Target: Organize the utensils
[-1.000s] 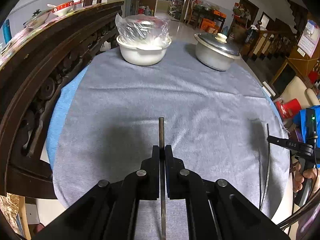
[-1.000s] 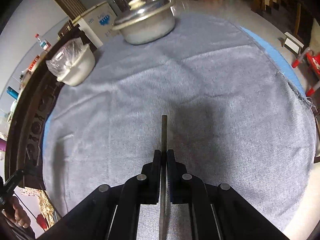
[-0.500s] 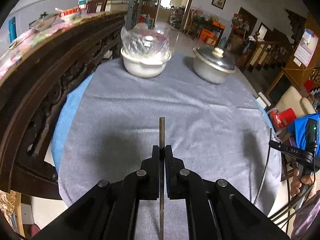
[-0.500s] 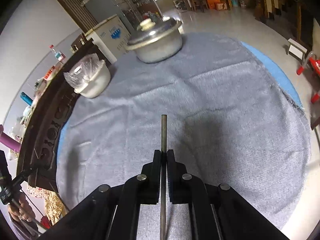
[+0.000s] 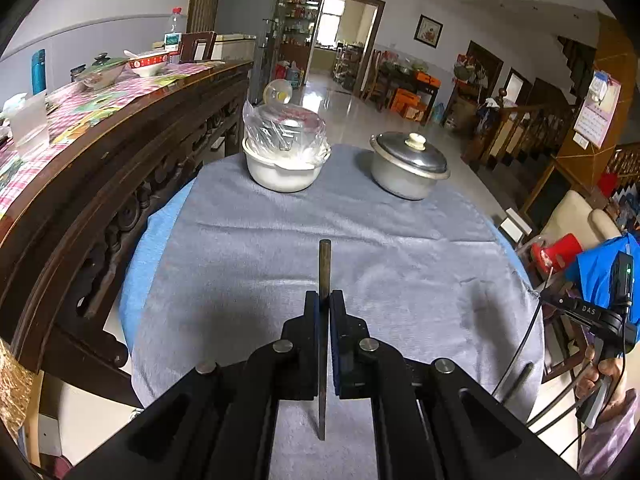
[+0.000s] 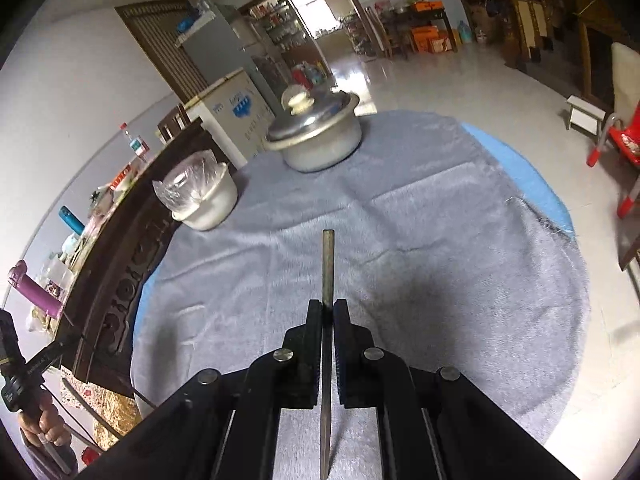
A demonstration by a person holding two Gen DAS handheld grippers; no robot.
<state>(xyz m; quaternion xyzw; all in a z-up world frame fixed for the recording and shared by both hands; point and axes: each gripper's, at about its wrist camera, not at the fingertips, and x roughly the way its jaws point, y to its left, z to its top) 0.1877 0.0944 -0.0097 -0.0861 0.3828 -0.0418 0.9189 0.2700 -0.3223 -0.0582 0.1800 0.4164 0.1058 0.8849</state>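
We hold one thin dark stick in each gripper. In the left wrist view the left gripper (image 5: 324, 300) is clamped on a chopstick (image 5: 324, 272), its jaws pressed against the shaft from either side; in the right wrist view the right gripper (image 6: 328, 308) pinches a second chopstick (image 6: 328, 268) the same way. Each stick runs straight along its gripper's fingers — blunt end out ahead of the tips, thinner end back toward the camera — so the long axis of each matches the way that gripper points.

Both hang above the grey cloth (image 5: 400, 248) on the round table, apart from it as far as we can judge. We see no holder or tray for them, so where they belong is a guess. At the far edge stand a white bowl (image 5: 280, 172) under a plastic bag and a lidded metal pot (image 5: 408, 168), side by side and well ahead of both grippers.

The bowl lies nearly dead ahead of the left gripper, slightly left; from the right gripper it sits far off to the left, with the pot closer to that one's line. Pairing the two sticks would mean bringing their shafts parallel — now they point different ways across the table.
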